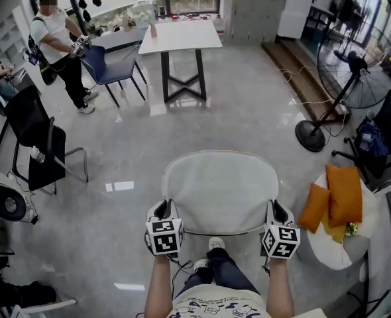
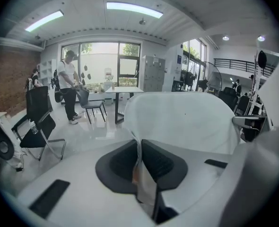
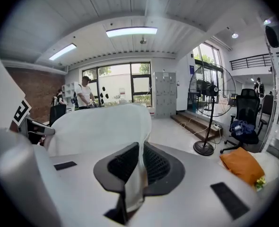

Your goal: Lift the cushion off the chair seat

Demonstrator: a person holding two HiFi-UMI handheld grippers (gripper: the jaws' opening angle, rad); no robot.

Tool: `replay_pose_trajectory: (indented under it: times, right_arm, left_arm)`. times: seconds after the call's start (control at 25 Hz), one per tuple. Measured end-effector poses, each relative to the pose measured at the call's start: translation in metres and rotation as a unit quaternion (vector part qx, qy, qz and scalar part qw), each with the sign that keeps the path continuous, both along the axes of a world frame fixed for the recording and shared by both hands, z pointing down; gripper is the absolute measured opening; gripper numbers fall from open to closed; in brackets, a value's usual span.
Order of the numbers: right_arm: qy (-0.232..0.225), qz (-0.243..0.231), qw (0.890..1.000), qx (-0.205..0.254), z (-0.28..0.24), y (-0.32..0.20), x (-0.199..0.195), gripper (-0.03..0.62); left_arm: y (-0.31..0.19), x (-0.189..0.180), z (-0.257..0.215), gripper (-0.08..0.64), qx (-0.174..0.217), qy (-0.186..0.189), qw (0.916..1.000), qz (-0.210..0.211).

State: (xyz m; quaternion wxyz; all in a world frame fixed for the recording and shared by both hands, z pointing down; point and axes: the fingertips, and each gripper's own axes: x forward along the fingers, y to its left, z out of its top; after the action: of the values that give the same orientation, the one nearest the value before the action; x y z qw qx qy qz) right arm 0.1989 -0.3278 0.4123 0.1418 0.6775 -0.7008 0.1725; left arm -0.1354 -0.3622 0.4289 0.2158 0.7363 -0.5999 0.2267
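Observation:
A white, rounded cushion (image 1: pixel 219 189) hangs in the air in front of me, above the grey floor. My left gripper (image 1: pixel 161 208) is shut on its near left edge and my right gripper (image 1: pixel 276 210) is shut on its near right edge. In the left gripper view the cushion (image 2: pixel 187 119) fills the middle, and a fold of its cover is pinched between the black pads of that gripper (image 2: pixel 138 148). The right gripper view shows the cushion (image 3: pixel 97 126) to the left, its edge clamped in the right gripper (image 3: pixel 140 160). The chair seat under it is hidden.
A round white seat (image 1: pixel 354 244) with orange pillows (image 1: pixel 343 194) stands at the right. Beyond it are a standing fan (image 1: pixel 354 65) and an office chair. A white table (image 1: pixel 180 35), a blue chair (image 1: pixel 109 68), a person (image 1: pixel 59 42) and a black chair (image 1: pixel 36 138) stand farther back and left.

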Motion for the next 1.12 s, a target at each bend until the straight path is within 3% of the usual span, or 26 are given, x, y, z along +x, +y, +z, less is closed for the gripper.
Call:
replay_pose_trajectory:
  times: [0.4, 0.68, 1.12]
  right_arm:
    - [-0.004, 0.005, 0.997, 0.076, -0.079, 0.028, -0.014, 0.048]
    - [-0.010, 0.004, 0.993, 0.115, -0.108, 0.043, -0.020, 0.048]
    - [-0.006, 0.008, 0.991, 0.135, -0.127, 0.061, -0.033, 0.048]
  left_arm:
    - [0.030, -0.014, -0.079, 0.046, 0.067, 0.008, 0.9976, -0.012]
    - [0.049, -0.022, -0.115, 0.046, 0.106, 0.011, 0.9941, -0.020]
    - [0.065, -0.035, -0.129, 0.046, 0.121, 0.019, 0.9923, -0.017]
